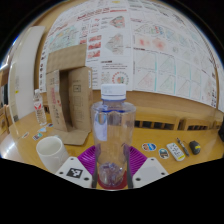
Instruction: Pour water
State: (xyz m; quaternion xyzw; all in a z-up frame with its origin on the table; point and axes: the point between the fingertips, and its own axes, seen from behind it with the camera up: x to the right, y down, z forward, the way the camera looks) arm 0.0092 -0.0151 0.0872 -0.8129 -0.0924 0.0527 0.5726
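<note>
The tongs (112, 172) are held level, pointing forward over the table (20, 150), both pads (88, 158) pressed against a clear water bottle (113, 135). The bottle stands upright between them, white cap (113, 91) up. A white cup (50, 151) sits nearby, to the left.

Bottle (113, 135) upright between tongs (112, 176), fills gap, blocks way straight ahead. Cup (50, 151) just left of tongs, narrow passage between cup and bottle. Cardboard box (68, 95) behind cup closes left rear. Right of bottle, bench (150, 160) free near tongs; small items (176, 151) lie further right. Wall with posters (150, 45) limits far side.
</note>
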